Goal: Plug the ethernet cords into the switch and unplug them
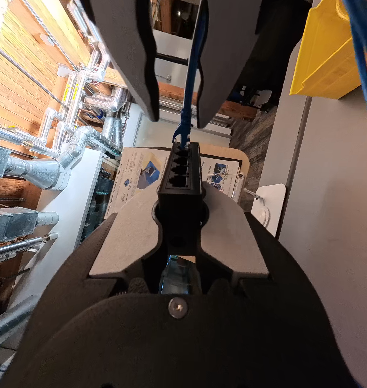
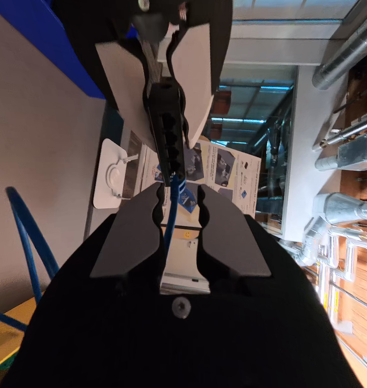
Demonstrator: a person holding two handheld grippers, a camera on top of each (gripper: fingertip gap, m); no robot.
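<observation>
While your left gripper (image 1: 179, 201) clamps the black switch (image 1: 179, 178) between its pale pads, holding it up in the air with the row of ports turned toward the other tool, your right gripper (image 2: 179, 195) stands with its fingers apart. The blue ethernet cord (image 2: 171, 214) runs through that gap without being pinched; whether it brushes the left finger (image 2: 136, 226) cannot be told. The cord's connector sits at the end port of the switch farthest from your left gripper's pads, and how deep it is seated cannot be told. From the right wrist view, more blue cord loops down at the left edge. Behind the switch hangs a clipboard with a printed instruction sheet (image 1: 136, 168), beside a white mounting plate (image 1: 270, 207) on the grey wall. A yellow bin (image 1: 325, 58) shows at the upper right of the left wrist view.
</observation>
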